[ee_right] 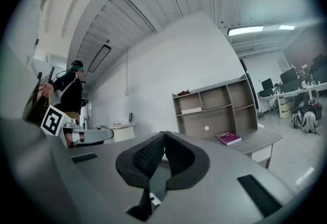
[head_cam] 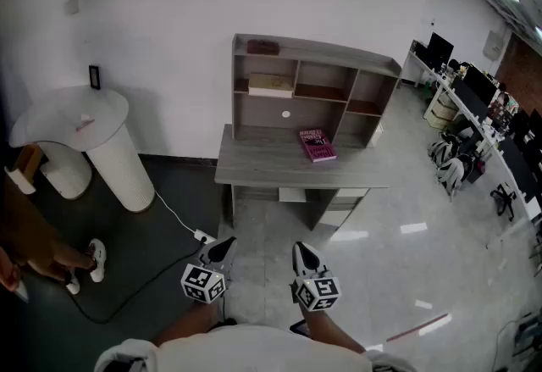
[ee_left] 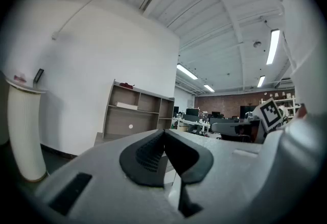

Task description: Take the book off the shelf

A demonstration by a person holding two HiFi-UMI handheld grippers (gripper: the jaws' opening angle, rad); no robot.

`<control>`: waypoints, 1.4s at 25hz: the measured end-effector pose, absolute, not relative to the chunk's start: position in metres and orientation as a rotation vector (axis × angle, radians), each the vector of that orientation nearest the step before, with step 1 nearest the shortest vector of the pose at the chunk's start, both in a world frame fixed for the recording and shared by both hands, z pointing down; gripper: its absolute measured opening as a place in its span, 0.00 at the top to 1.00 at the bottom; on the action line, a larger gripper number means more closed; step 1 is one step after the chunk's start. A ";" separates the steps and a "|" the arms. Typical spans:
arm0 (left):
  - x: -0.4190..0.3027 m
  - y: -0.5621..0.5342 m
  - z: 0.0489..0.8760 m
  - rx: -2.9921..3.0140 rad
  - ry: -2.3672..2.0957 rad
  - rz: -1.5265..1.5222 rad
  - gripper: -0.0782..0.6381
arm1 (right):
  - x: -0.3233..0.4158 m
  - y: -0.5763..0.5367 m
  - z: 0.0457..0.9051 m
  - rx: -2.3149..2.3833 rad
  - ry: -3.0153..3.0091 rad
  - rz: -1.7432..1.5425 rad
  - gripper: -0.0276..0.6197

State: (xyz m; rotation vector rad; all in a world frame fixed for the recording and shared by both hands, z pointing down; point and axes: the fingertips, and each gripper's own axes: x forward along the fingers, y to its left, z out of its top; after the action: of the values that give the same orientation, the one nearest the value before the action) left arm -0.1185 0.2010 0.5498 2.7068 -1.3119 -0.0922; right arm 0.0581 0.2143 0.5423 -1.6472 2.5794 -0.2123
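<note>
A grey wooden desk (head_cam: 254,169) with a shelf unit (head_cam: 373,67) stands against the white wall, some way ahead of me. A pink book (head_cam: 317,144) lies flat on the desk top. In the shelf's upper left compartment lies a cream book (head_cam: 270,85); a small dark red thing (head_cam: 263,47) sits on top of the unit. My left gripper (head_cam: 224,246) and right gripper (head_cam: 302,251) hang low over the floor, well short of the desk, both shut and empty. The right gripper (ee_right: 163,134) faces the shelf unit (ee_right: 217,105) and pink book (ee_right: 228,138). Behind the shut left gripper (ee_left: 164,131) is the shelf unit (ee_left: 135,113).
A white round pedestal table (head_cam: 72,120) stands left of the desk. A power strip with its cable (head_cam: 201,236) lies on the floor ahead of my left gripper. A person (head_cam: 34,243) stands at the far left. Office desks and chairs (head_cam: 474,108) fill the right side.
</note>
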 end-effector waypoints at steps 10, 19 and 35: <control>-0.127 0.199 0.542 2.693 -1.304 -0.099 0.87 | 0.050 0.207 0.533 -1.617 2.557 -0.198 0.93; -0.106 0.194 0.548 2.666 -1.307 -0.096 0.87 | 0.070 0.204 0.530 -1.441 2.513 -0.293 0.93; -0.089 0.131 0.551 2.653 -1.272 -0.237 0.87 | 0.104 0.152 0.564 -1.356 2.561 -0.367 0.93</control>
State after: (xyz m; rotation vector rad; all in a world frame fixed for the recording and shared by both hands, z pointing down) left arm -0.0890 0.1308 0.5513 2.6529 -1.2716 -0.2370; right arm 0.1039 0.1522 0.5641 -1.3562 2.5609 -0.3672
